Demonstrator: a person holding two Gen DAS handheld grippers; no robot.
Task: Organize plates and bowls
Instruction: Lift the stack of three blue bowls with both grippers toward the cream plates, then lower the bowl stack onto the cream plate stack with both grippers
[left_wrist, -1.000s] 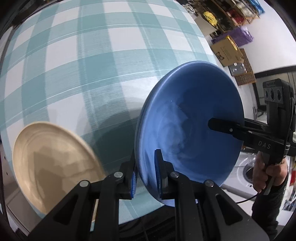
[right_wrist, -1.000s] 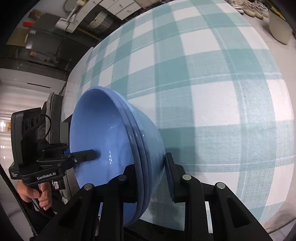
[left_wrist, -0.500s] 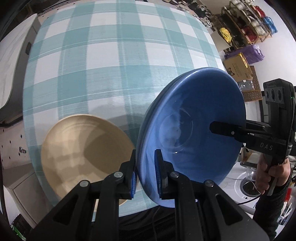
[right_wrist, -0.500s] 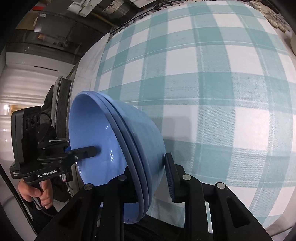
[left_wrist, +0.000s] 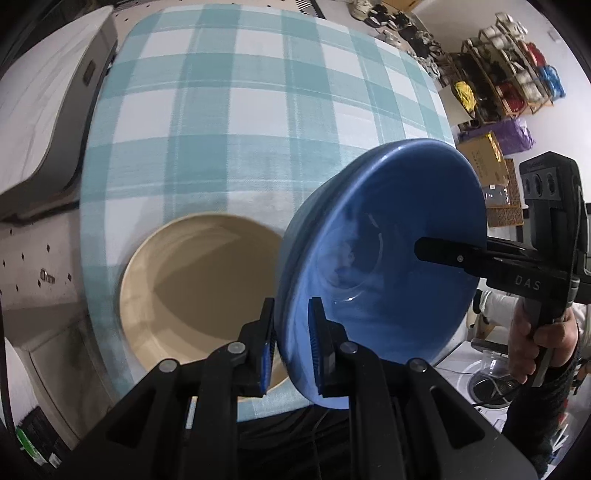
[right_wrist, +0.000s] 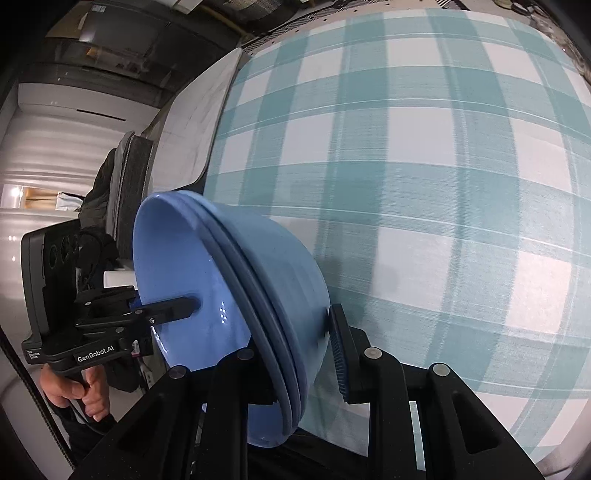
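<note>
A stack of nested blue bowls (left_wrist: 388, 258) hangs tilted above the checked tablecloth (left_wrist: 258, 110), gripped from two sides. My left gripper (left_wrist: 291, 332) is shut on the near rim, one pad inside and one outside. My right gripper (right_wrist: 299, 347) is shut on the opposite rim of the blue bowls (right_wrist: 273, 266); its inner finger (left_wrist: 436, 251) shows inside the bowl in the left wrist view. The left gripper's finger (right_wrist: 177, 308) reaches into the bowl in the right wrist view. A beige bowl (left_wrist: 199, 288) rests on the cloth, just left of and below the blue stack.
The tablecloth (right_wrist: 443, 184) stretches away beyond the bowls. Off the table's right side stand a cardboard box (left_wrist: 484, 155) and a shelf rack (left_wrist: 517, 74). A white mattress-like surface (left_wrist: 40, 110) borders the left. A person's hand (left_wrist: 532, 347) holds the right gripper's handle.
Both grippers have carried the blue bowls upward and sideways, still gripping them. The beige bowl has shifted from the lower left of the left wrist view to right beside the blue stack.
</note>
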